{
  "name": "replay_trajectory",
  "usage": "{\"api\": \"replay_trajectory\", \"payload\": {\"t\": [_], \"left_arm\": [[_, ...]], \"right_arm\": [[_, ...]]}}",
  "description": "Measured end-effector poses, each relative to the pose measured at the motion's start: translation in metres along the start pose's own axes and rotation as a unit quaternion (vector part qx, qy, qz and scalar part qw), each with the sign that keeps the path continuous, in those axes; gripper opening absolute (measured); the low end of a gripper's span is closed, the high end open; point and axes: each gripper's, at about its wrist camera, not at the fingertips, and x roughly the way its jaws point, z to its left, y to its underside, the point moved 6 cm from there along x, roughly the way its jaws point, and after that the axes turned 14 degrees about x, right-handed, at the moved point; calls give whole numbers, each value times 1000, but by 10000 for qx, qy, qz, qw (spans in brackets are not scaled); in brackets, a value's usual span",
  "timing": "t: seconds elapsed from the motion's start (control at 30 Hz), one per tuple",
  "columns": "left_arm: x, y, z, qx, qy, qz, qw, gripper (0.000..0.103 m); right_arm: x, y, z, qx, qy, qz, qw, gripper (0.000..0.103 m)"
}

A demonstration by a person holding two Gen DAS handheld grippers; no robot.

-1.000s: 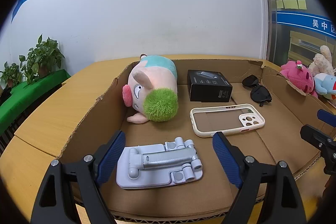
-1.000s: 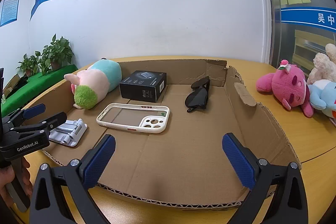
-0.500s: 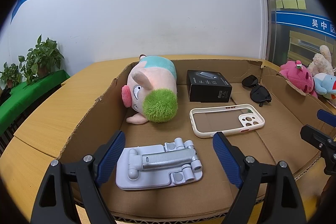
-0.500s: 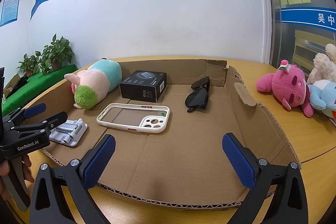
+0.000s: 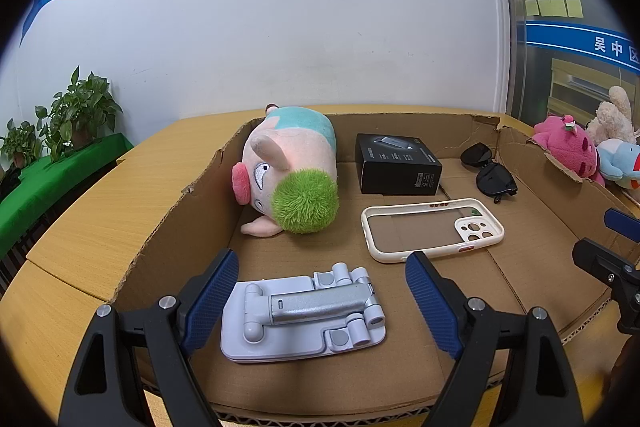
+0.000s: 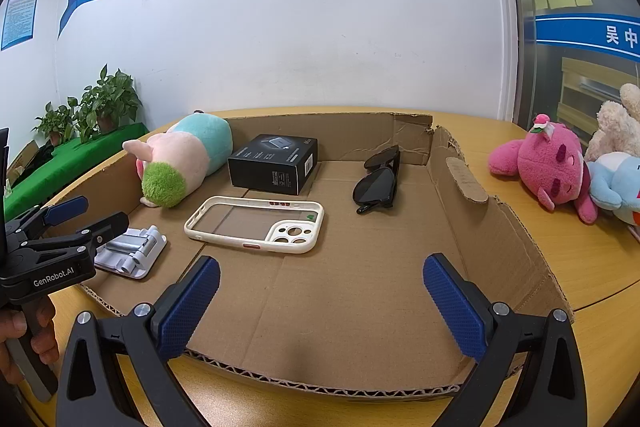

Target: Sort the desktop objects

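Note:
A shallow cardboard tray [image 5: 536, 267] holds a white folded phone stand [image 5: 304, 311], a pink plush pig with a green tuft [image 5: 292, 175], a black box [image 5: 396, 163], a cream phone case [image 5: 478, 229] and black sunglasses [image 5: 490, 173]. My left gripper [image 5: 322, 261] is open, its blue pads on either side of the stand and clear of it. My right gripper [image 6: 322, 263] is open over bare cardboard at the tray's [image 6: 360, 299] near edge. The phone case [image 6: 294, 233] and sunglasses [image 6: 378, 181] lie beyond it.
The tray rests on a round wooden table [image 5: 92, 211]. Pink, beige and blue plush toys [image 6: 552, 167] lie on the table to the right of the tray. Potted plants [image 5: 80, 107] stand on a green surface at far left. A white wall is behind.

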Motion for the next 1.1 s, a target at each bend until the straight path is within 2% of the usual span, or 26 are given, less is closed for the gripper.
{"api": "replay_trajectory", "payload": {"t": [1.1], "left_arm": [[2,0,1,-30,-11,53,10000,86]], "right_arm": [[0,0,0,-3,4,-2,10000,103]]}}
